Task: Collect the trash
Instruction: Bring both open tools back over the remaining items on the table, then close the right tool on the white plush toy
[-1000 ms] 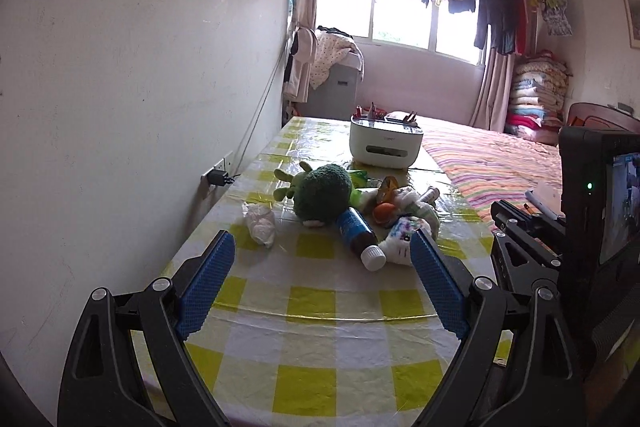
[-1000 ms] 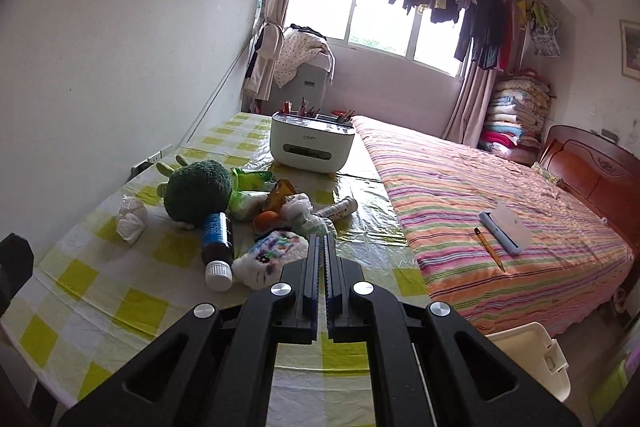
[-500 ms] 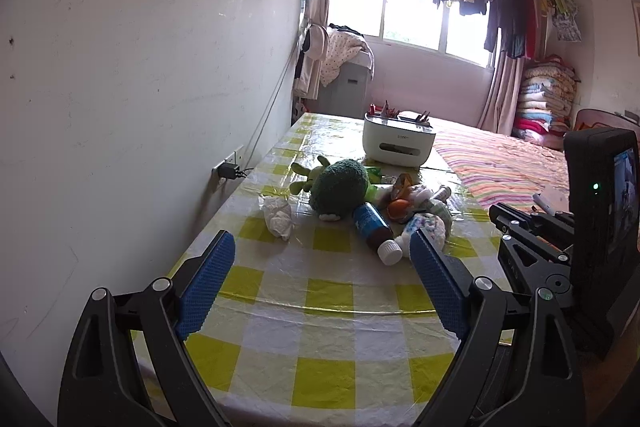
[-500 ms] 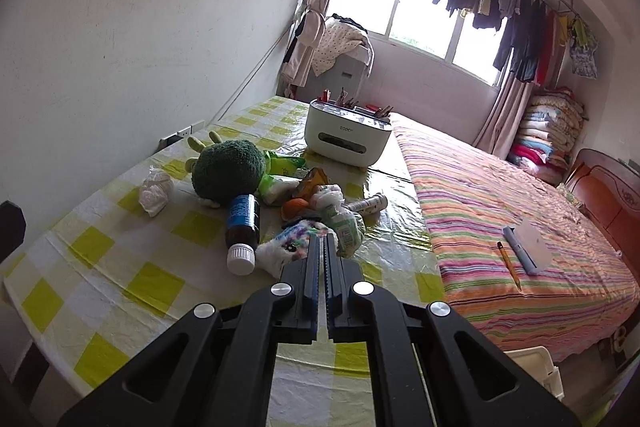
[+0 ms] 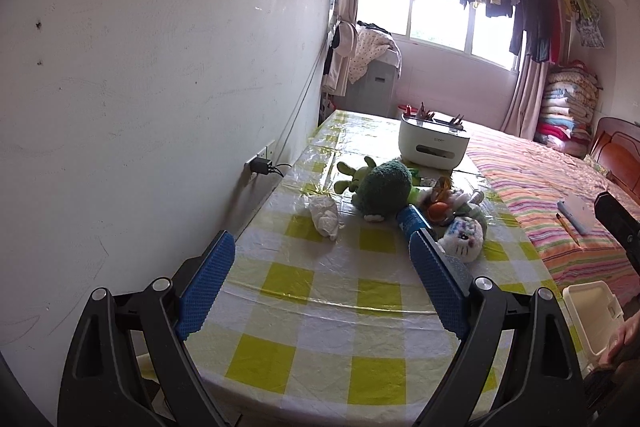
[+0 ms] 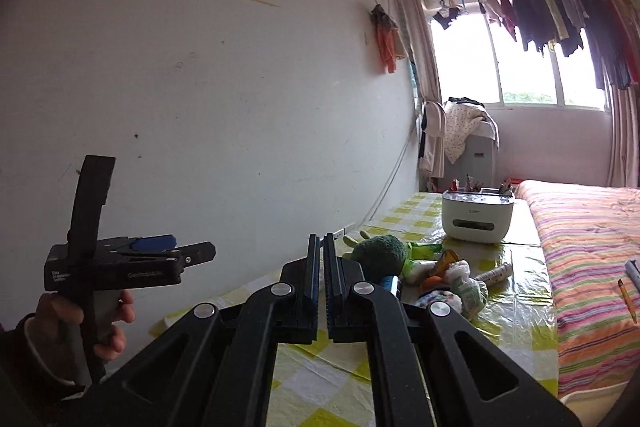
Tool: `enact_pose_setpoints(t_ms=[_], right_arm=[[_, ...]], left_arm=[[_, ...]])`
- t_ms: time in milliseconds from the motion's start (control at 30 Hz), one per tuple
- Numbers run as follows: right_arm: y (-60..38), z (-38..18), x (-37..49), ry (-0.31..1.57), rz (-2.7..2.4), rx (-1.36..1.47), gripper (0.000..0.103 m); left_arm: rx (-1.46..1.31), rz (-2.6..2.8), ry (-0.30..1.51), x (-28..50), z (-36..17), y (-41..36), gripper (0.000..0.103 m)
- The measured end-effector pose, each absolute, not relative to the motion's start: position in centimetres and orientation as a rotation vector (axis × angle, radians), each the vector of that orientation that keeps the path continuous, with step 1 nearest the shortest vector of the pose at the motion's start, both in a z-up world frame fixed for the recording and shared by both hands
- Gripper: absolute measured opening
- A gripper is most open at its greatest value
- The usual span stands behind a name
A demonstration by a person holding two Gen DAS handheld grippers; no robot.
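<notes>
Your left claw (image 5: 320, 267) is spread wide, nothing between the pads. Ahead of it, slightly left of centre on the checked table (image 5: 320, 307), lies the crumpled tissue (image 5: 325, 215); the green plush (image 5: 382, 189) and blue bottle (image 5: 412, 221) lie beyond its right pad. Your right claw (image 6: 322, 259) is pinched closed and empty, with the toy and wrapper pile (image 6: 444, 277) just beyond its tips to the right.
</notes>
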State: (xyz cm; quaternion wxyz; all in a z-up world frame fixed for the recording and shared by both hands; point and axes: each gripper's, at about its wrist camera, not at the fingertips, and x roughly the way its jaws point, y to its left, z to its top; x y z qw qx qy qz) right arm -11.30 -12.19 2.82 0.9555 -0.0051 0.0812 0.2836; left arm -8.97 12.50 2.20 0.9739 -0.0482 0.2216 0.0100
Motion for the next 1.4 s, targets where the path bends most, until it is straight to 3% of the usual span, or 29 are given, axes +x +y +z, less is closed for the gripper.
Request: enact_pose_setpoints(t_ms=[367,567,967,1000,1033,1067,1400], right_arm=[[-5.1,2.2,-13.9,0.193,0.865,-0.242,0.003],[-5.7,1.4,-12.1,0.262,0.849,-0.188,0.003],[-17.6,0.6,-5.1,0.431,0.277,0.063,0.004],[-18.0,0.2,-4.5,0.453,0.261,0.064,0.030],[-18.2,-0.2,-4.1,0.466,0.237,0.064,0.088],[-18.3,-0.5,-3.9,0.474,0.228,0.061,0.095],[-16.2,-3.0,1.4,0.615,0.221,0.035,0.096]], left_arm=[[-0.120,0.016,0.455,-9.3,2.1,13.5,0.088],[-0.100,-0.032,0.480,-9.5,1.3,12.1,0.088],[-0.093,-0.065,0.464,-6.5,1.9,10.3,0.088],[-0.089,-0.074,0.473,-6.0,1.8,9.9,0.088],[-0.086,-0.082,0.482,-5.5,1.7,9.5,0.088],[-0.082,-0.086,0.491,-5.0,1.6,9.1,0.088],[-0.053,-0.090,0.541,-1.9,0.6,7.2,0.088]])
